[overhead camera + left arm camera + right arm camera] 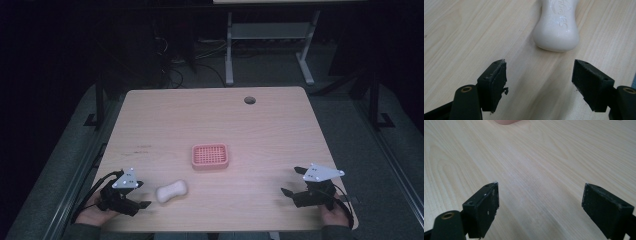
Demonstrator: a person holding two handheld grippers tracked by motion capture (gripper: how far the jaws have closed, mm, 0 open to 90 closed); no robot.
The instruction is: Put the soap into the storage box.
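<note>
On the bench (210,120), the white soap (172,191) lies just in front of your left hand-held gripper (141,195), near the pink soap dish (210,156). Its jaws are apart. You look ready to grab; slide forward around the soap. Your right hand-held gripper (291,181) rests low, apart too.

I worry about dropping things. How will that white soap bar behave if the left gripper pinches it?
The soap bar looks rigid, so it probably won't flex. Its glossy, rounded surface may slip between the pads, though the narrower waist likely gives a surer hold. Lying flat on the table, it seems unlikely to roll.
</note>
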